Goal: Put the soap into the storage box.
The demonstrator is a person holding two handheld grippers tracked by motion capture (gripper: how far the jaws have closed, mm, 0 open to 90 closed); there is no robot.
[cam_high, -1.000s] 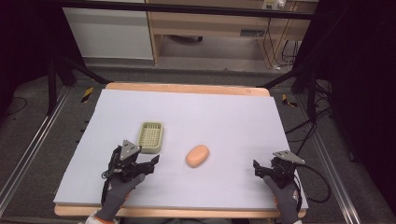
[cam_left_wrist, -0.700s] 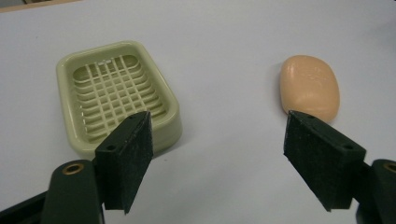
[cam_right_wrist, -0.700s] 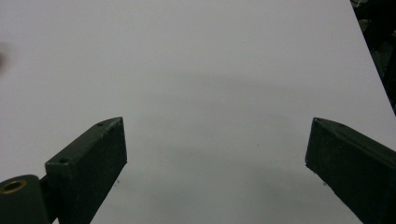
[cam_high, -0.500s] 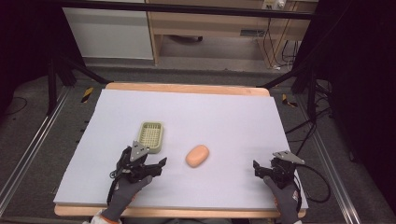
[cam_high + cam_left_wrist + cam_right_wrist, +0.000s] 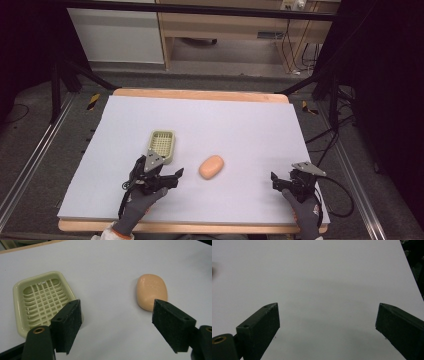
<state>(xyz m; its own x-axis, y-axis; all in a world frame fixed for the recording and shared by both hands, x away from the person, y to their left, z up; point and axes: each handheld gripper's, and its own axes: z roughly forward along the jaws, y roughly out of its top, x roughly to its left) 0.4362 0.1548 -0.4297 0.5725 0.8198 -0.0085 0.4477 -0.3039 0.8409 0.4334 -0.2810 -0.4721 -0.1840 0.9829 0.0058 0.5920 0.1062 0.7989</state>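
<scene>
L gripper point(image 5: 167, 176) has slid right off the dish point(image 5: 162, 145) toward the soap point(image 5: 211, 166), jaws wide w/ nothing held, soap mid-table beside dish, R gripper point(image 5: 280, 183) parked, released too — prob a soap grab coming.

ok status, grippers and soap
Left gripper open, empty, near the soap. Right gripper open, empty, over bare table. Soap lies beside the dish, not in it. Nothing in the way.
</scene>
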